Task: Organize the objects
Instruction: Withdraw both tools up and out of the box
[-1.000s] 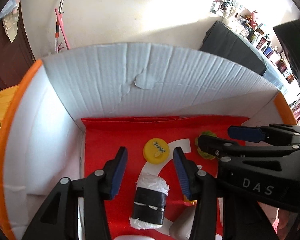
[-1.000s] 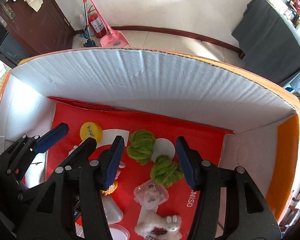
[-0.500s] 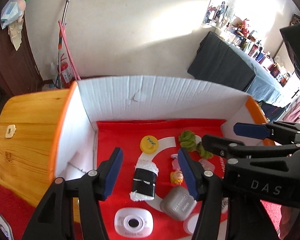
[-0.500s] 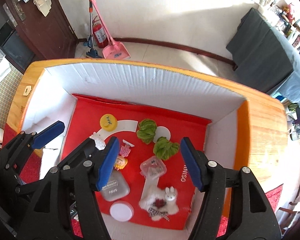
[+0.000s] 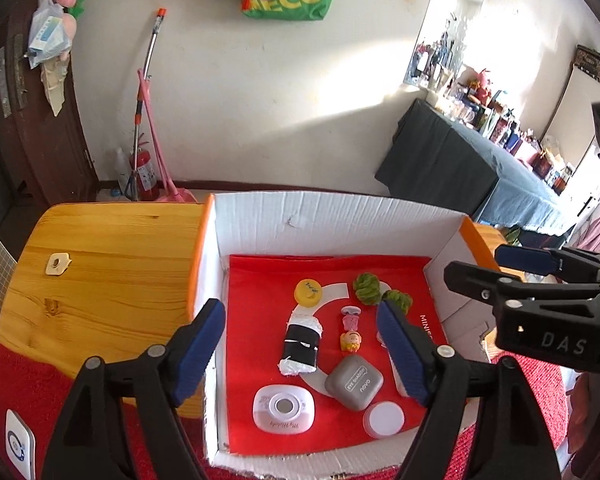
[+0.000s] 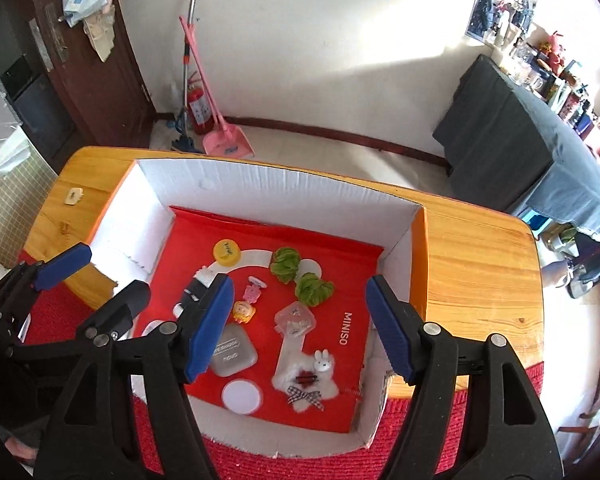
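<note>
A white cardboard box (image 5: 340, 206) with a red mat holds several small items. Among them are a yellow cap (image 5: 308, 291), a black-and-white roll (image 5: 300, 346), a grey eyeshadow case (image 5: 354, 382), two green pompoms (image 6: 285, 264) and a white plush bunny (image 6: 312, 376). My left gripper (image 5: 298, 308) hovers above the box's left half, over the roll. Its jaws are opening and hold nothing. My right gripper (image 6: 299, 282) hangs above the right half, over the pompoms and a clear case (image 6: 295, 318). Its jaws are also opening and are empty.
The box sits on a wooden table (image 5: 112, 272) with a small beige tag (image 5: 56, 264). A red cloth (image 6: 284, 464) lies at the near edge. A pink broom and dustpan (image 6: 228, 142) lean at the far wall. A dark-draped table (image 6: 512, 152) stands to the right.
Both grippers have risen and drawn back out of the box, so the whole box and the room now show. Both pairs of jaws have spread wider.
</note>
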Action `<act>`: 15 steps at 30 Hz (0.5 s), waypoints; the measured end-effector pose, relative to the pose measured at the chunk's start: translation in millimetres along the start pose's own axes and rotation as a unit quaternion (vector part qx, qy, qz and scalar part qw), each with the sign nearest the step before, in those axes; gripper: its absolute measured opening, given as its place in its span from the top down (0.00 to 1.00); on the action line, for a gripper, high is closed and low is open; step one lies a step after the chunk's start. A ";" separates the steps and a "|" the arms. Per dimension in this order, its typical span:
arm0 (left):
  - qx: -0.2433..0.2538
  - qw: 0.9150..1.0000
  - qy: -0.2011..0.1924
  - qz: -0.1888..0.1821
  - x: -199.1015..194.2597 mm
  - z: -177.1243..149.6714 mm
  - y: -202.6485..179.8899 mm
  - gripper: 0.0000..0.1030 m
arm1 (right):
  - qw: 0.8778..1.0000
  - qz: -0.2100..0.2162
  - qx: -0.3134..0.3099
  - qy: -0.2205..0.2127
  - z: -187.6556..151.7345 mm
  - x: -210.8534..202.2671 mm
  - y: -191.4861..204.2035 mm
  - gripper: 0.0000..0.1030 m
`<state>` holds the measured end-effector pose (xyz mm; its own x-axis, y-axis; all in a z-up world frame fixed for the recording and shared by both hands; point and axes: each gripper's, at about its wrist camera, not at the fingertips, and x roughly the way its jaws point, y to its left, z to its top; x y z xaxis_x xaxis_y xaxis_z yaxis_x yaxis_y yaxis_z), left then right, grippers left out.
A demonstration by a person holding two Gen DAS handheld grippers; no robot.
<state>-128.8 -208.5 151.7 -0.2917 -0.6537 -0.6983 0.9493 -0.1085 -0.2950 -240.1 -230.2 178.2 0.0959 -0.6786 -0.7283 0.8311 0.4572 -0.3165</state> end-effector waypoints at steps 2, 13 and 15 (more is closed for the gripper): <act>-0.001 1.000 -0.007 -0.001 -6.7 -4.1 1.2 0.18 | 1.000 0.000 -0.003 -0.012 -3.4 -6.6 -0.7 0.29; 0.006 0.995 -0.089 0.036 -42.5 -26.8 5.2 0.07 | 0.993 0.001 0.006 -0.122 -39.5 -52.9 -18.9 0.21; 0.013 0.993 -0.106 0.041 -46.8 -32.7 4.0 0.04 | 0.989 0.010 0.004 -0.146 -53.1 -60.1 -21.2 0.20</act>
<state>-115.2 -153.9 161.9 -0.1851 -0.8039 -0.5652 0.9724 -0.0667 -0.2236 -292.6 -168.6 196.4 0.2652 -0.8075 -0.5269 0.8314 0.4683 -0.2992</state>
